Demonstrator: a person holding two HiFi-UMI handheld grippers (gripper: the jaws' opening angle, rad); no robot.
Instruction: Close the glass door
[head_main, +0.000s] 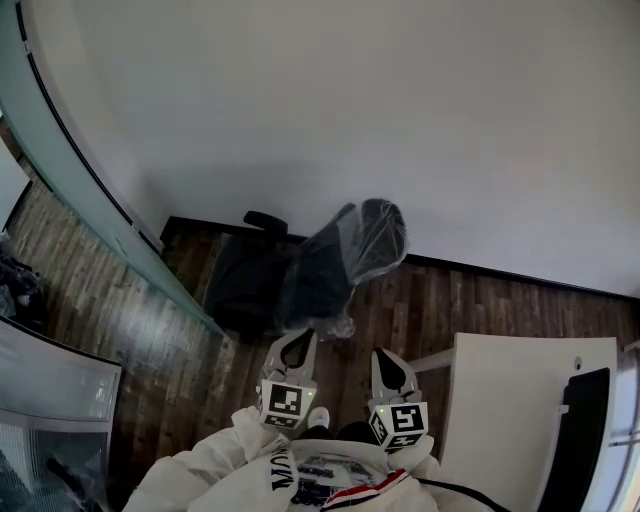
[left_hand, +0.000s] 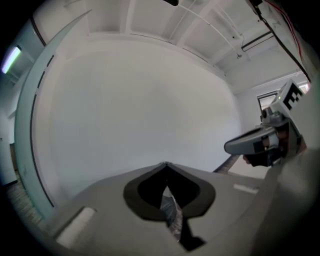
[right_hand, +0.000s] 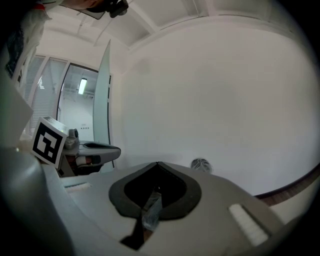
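Note:
The glass door (head_main: 62, 150) is a pale green pane with a dark strip. It slants from the upper left down to the floor in the head view. It fills the left edge of the left gripper view (left_hand: 27, 120) and stands edge-on in the right gripper view (right_hand: 103, 105). My left gripper (head_main: 298, 338) and right gripper (head_main: 390, 358) are held side by side close to my body, both well short of the door. Each one's jaws meet at the tip with nothing between them (left_hand: 166, 163) (right_hand: 157, 163). Both point at the blank white wall (head_main: 400, 110).
An office chair wrapped in clear plastic (head_main: 325, 262) stands on the dark wood floor (head_main: 130, 320) just ahead of the grippers. A white table (head_main: 520, 400) with a black object (head_main: 578, 430) is at the right. Another glass panel (head_main: 50, 390) is at the lower left.

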